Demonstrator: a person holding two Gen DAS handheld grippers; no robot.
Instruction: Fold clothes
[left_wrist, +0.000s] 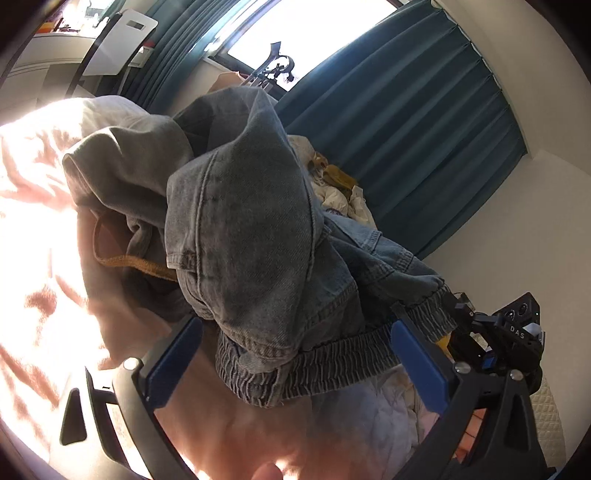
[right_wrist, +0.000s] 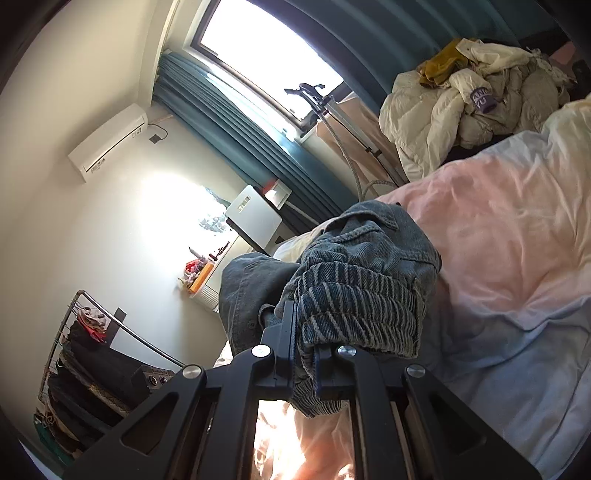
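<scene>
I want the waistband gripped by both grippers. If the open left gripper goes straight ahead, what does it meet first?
Most likely the denim garment: its elastic waistband hangs between the left gripper fingers.

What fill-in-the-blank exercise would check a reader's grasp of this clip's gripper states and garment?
1. The right gripper is shut on the elastic ____ of the denim garment.
2. The left gripper has its blue fingers spread ____.
3. The bed cover under the garment is mostly ____ in colour.
4. The curtains by the window are ____.

Missing words: waistband; open; pink; teal
</scene>
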